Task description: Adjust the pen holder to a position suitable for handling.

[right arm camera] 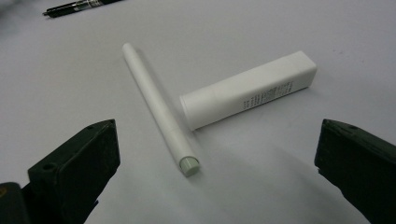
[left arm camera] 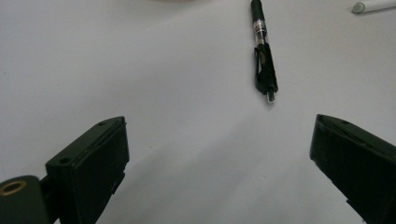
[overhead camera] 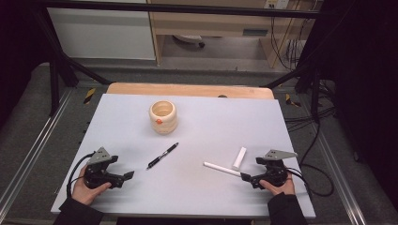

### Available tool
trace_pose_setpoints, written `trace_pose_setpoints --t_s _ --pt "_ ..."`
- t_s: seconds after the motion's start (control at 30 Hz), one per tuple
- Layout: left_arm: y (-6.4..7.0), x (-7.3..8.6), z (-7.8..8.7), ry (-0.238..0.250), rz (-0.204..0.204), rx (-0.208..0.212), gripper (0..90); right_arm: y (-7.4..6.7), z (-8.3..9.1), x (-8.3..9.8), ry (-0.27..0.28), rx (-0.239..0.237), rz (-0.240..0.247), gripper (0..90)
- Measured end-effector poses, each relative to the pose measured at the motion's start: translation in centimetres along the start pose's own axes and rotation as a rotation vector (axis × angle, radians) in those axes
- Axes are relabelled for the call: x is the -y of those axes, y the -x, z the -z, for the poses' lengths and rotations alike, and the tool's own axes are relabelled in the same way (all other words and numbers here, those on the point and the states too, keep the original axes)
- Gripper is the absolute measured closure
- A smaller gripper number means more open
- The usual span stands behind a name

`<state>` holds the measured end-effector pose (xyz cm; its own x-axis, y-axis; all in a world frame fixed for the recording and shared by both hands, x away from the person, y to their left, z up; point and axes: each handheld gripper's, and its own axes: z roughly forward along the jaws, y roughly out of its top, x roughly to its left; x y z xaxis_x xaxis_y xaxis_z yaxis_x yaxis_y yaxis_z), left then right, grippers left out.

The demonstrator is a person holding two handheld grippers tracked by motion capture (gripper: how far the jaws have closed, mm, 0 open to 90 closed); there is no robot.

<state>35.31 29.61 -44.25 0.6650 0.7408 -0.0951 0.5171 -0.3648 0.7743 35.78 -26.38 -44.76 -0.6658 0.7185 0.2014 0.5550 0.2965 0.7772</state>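
A black pen [overhead camera: 162, 155] lies slantwise near the middle of the grey table top [overhead camera: 197, 136]; in the left gripper view the black pen [left arm camera: 263, 51] is ahead of the jaws and apart from them. A thin white pen [overhead camera: 221, 169] and a short white tube [overhead camera: 239, 158] lie at the right. In the right gripper view the white pen [right arm camera: 159, 108] and the white tube [right arm camera: 247, 88] lie just beyond the wide jaws. My left gripper [overhead camera: 127, 176] rests open at the front left, held by a hand. At the front right, my right gripper [overhead camera: 245, 176] is open beside the white pen's near end.
A pale ribbed cup [overhead camera: 163, 116] with an orange mark stands at the back centre of the table. A wooden edge [overhead camera: 187, 89] runs behind the table top. Black frame bars and cables stand around the table.
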Motion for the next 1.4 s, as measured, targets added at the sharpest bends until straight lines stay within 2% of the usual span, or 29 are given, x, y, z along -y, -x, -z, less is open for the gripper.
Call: trace_pose_setpoints --t_s 0.27,0.43,1.4 --pt "0.3 -0.3 0.1 0.003 -0.011 -0.004 4.6 0.0 0.0 0.0 -0.005 0.003 -0.001 0.8" --pt "0.3 -0.6 0.1 0.005 -0.003 -0.008 4.6 0.0 0.0 0.0 -0.004 0.004 0.001 0.9" --pt "1.1 -2.9 -0.5 -0.023 -0.025 -0.018 5.1 -0.1 0.0 0.0 -0.013 0.003 0.0 0.8"
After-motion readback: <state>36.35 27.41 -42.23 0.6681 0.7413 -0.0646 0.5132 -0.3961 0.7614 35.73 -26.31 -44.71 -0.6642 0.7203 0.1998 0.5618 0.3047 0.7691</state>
